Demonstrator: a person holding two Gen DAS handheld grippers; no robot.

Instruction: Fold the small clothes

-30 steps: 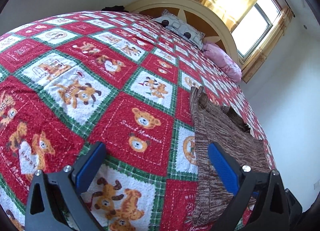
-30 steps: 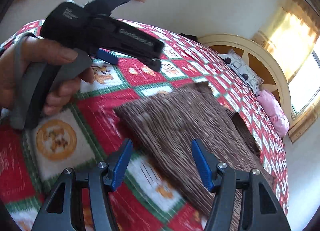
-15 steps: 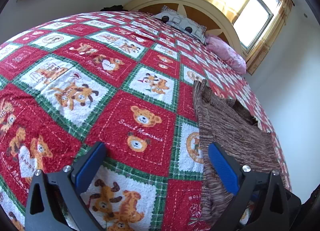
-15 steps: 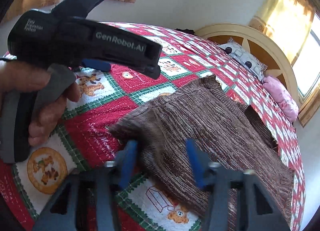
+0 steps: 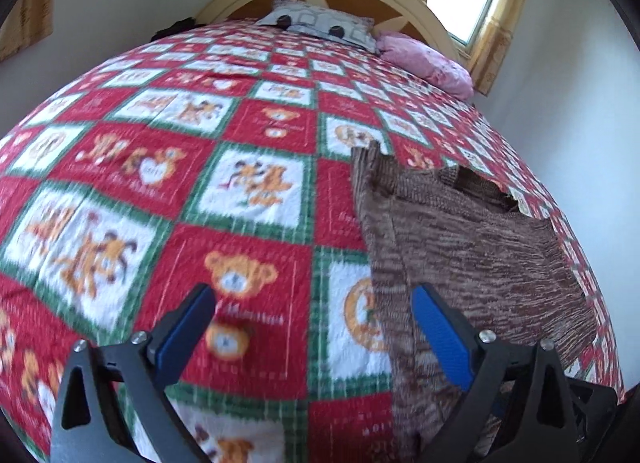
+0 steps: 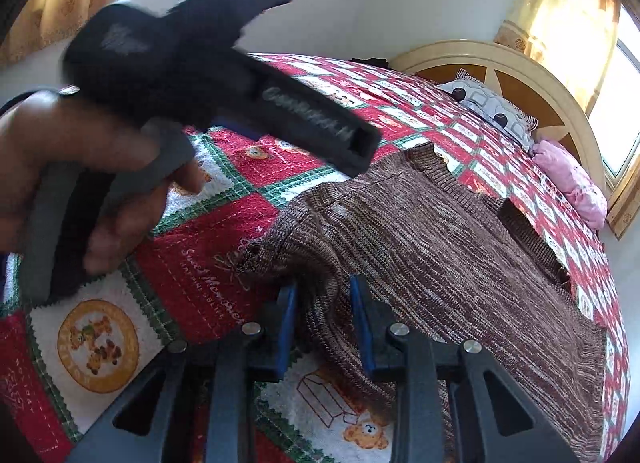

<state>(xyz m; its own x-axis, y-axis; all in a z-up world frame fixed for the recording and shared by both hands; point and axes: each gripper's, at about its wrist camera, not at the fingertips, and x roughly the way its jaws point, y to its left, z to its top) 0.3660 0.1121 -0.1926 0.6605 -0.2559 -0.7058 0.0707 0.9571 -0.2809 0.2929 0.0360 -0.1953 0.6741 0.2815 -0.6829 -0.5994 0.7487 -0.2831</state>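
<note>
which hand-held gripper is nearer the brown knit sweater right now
Right. The right hand-held gripper has just been closing, its pads pinching a bunched edge of the brown knit sweater. The left hand-held gripper hangs open above the quilt beside it.

My right gripper [image 6: 326,317] sits at the bottom centre of its view, its jaws having just been closing and now narrow with knit fabric bunched between them, while my left gripper [image 5: 316,327] has its jaws spread wide, gripped by my left hand [image 6: 76,183] at upper left.
</note>
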